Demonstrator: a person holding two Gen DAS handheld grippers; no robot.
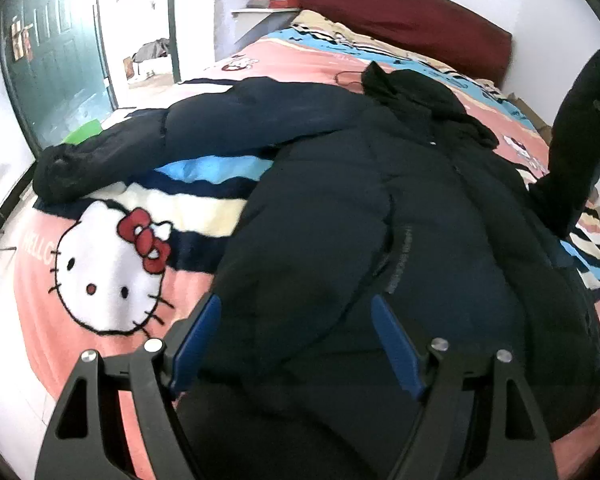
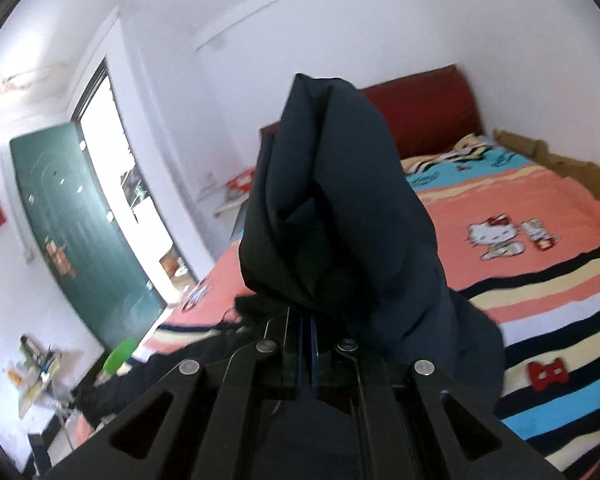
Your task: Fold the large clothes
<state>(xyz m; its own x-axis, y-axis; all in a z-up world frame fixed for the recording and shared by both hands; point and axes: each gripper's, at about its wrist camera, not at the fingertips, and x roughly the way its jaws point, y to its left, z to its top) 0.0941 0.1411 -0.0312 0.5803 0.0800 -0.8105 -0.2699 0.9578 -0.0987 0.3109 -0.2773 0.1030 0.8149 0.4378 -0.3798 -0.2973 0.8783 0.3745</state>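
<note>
Two grippers are seen over a dark coat [image 1: 380, 208] spread on the bed [image 1: 100, 320], one sleeve [image 1: 204, 128] stretched out toward the green door [image 1: 56, 64]. The left gripper [image 1: 296, 344] is held with its blue fingers [image 1: 196, 344] spread wide above the coat's lower part, nothing pinched between them. The right gripper [image 2: 306, 344] is clamped tight on the other sleeve [image 2: 332, 216], which is lifted clear of the bed (the cuff stands bunched above the jaws).
</note>
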